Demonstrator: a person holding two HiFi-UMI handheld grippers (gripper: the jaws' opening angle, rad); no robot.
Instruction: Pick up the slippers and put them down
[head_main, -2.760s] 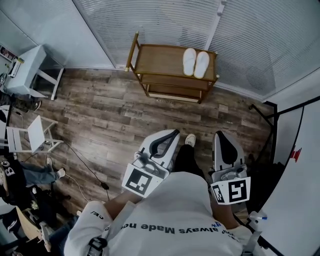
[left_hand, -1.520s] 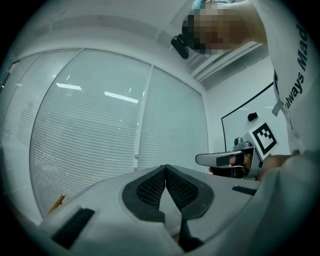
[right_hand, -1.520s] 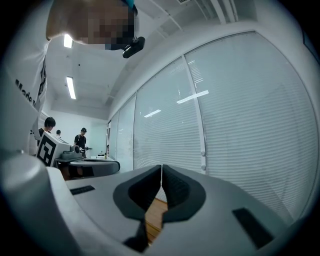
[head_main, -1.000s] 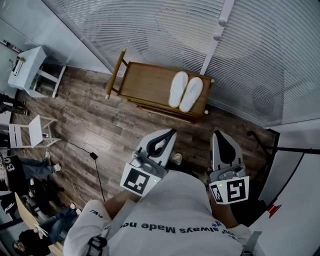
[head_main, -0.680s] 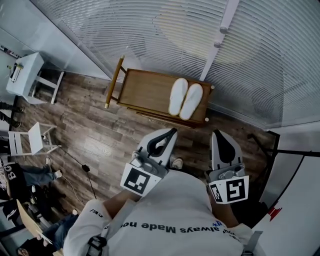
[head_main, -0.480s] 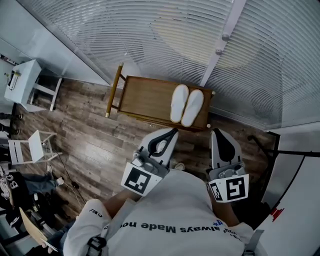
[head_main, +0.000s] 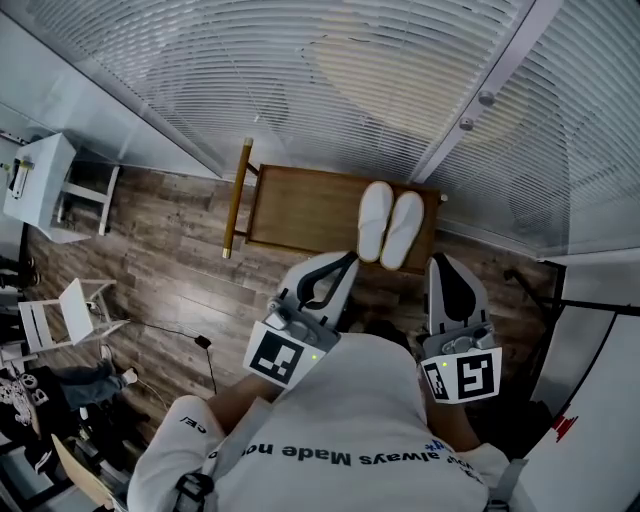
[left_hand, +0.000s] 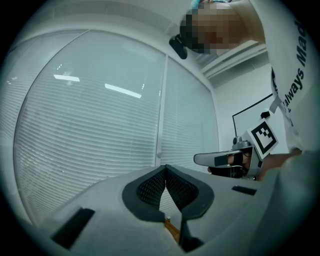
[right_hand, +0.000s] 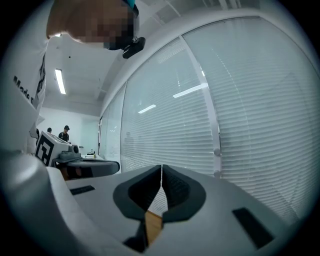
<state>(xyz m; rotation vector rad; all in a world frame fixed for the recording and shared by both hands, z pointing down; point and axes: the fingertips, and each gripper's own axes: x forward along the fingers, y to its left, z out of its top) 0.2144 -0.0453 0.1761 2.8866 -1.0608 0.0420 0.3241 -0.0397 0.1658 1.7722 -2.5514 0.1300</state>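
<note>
left tongs (left_hand: 165, 167) and right tongs (right_hand: 161, 168) both pinched shut on nothing, pointing level, just short of the white slippers (head_main: 390, 226) paired at the right end of the wooden counter (head_main: 300, 206) by the blinds (head_main: 380, 80); risk: going in unopened could shove them off the edge, otherwise reach looks unblocked.

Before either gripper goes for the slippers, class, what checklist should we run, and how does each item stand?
1. White slippers lie paired on the wooden rack's top: ok.
2. Nothing rests on the slippers: ok.
3. Left gripper open for a grasp: not ok, jaws together, empty.
4. Right gripper open for a grasp: not ok, jaws together, empty.
5. Grippers aimed at the slippers: not ok, both gripper views face the window blinds.
</note>
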